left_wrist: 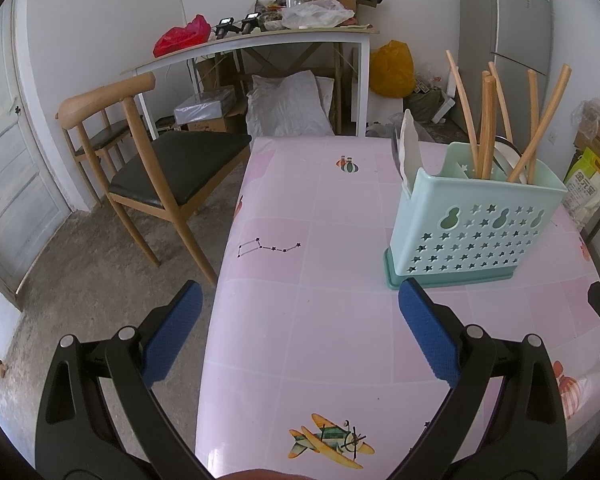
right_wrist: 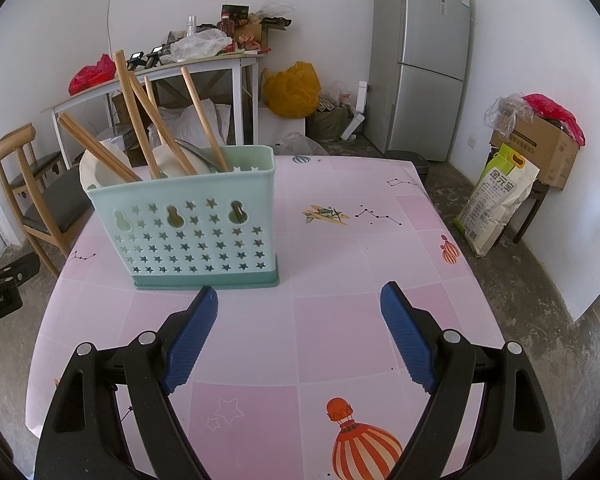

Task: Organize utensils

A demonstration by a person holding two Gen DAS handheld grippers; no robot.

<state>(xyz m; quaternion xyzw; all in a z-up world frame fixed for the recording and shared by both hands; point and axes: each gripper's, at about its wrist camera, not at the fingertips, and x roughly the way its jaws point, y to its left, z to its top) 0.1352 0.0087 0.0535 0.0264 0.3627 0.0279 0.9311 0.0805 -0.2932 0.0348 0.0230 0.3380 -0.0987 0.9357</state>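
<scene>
A mint-green utensil holder (left_wrist: 474, 224) with star-shaped holes stands on the pink table (left_wrist: 320, 320). It holds several wooden-handled utensils (left_wrist: 488, 128), and white and metal utensil heads show at its rim. In the right wrist view the holder (right_wrist: 188, 220) stands left of centre with the wooden handles (right_wrist: 140, 124) sticking up. My left gripper (left_wrist: 300, 296) is open and empty, just left of and nearer than the holder. My right gripper (right_wrist: 298, 300) is open and empty, in front of the holder and to its right.
A wooden chair (left_wrist: 152, 160) stands at the table's left side. A cluttered white side table (left_wrist: 260, 40) and a grey fridge (right_wrist: 428, 60) stand at the back. A rice bag (right_wrist: 496, 196) and a cardboard box (right_wrist: 540, 148) sit on the floor at the right.
</scene>
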